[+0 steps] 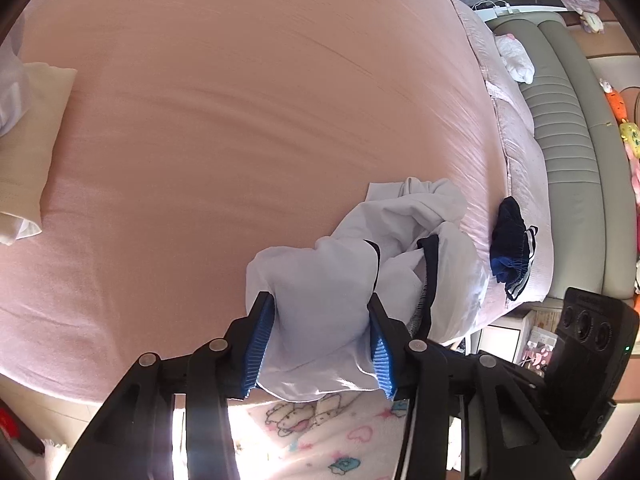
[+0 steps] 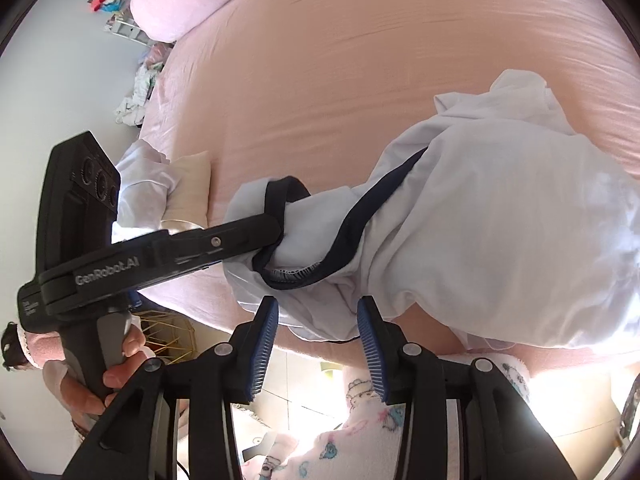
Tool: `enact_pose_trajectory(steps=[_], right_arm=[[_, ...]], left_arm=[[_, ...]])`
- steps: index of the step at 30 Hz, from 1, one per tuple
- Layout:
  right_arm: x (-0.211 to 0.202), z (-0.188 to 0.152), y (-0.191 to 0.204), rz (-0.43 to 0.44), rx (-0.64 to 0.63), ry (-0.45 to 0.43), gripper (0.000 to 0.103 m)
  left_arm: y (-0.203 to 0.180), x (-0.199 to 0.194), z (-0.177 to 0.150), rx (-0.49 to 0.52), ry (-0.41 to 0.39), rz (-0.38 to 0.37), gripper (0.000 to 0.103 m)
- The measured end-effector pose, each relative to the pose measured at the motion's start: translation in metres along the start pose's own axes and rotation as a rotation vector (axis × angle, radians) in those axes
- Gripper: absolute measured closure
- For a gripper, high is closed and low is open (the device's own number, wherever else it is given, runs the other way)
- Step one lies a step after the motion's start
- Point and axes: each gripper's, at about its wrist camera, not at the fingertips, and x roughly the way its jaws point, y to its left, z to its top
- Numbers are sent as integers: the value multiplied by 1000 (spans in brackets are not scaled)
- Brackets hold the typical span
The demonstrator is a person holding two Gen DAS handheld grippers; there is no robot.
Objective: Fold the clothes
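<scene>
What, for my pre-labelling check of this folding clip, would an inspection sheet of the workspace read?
Surface: pink bed sheet, lightly wrinkled.
Job's things: crumpled white garment with dark trim at the near edge; dark striped garment lying apart beside it.
Clutter: cream cushion at the far side.
Grippers: left gripper shut on the white garment; right gripper open, fabric edge between its tips, not pinched.
Cables: white cable on the ledge past the bed.
Surroundings: grey padded headboard, plush toys, pink pillow.
</scene>
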Motion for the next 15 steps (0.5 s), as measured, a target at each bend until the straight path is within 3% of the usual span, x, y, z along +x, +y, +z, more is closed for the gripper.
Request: enact_pose_trajectory(steps=[5, 15], right_arm=[[-31, -4, -2, -8, 25, -78, 53], [-60, -2, -53, -45, 190, -143, 52]], left_arm=[[16, 7, -13, -29, 29, -3, 61], [40, 17, -35, -43, 53, 74, 61]])
